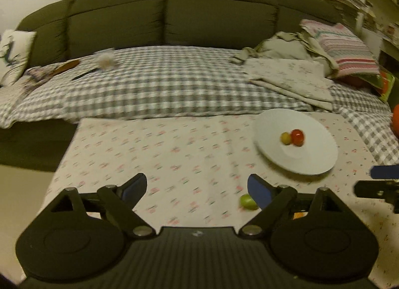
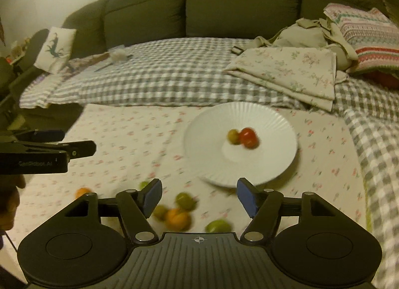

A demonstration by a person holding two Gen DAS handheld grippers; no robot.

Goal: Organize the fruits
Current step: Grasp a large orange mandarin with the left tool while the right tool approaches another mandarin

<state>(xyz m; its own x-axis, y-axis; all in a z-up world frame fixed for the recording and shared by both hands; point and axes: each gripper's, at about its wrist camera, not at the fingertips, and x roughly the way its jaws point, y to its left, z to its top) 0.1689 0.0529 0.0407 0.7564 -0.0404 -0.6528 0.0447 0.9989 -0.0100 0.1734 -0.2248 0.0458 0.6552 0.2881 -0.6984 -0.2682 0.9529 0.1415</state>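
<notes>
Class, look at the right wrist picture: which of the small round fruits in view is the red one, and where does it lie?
The red fruit lies on the white plate, touching a yellow-green one. All others are green, yellowish or orange.

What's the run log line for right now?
plate: red fruit and yellow-green fruit touching | left gripper: open, empty | right gripper: open, empty | loose fruit on cloth

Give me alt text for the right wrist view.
The open, empty right gripper hovers over a floral cloth, where a white plate holds a red fruit and a yellow-green fruit. Loose green and orange fruits lie below the plate; the left gripper enters from the left.
</notes>
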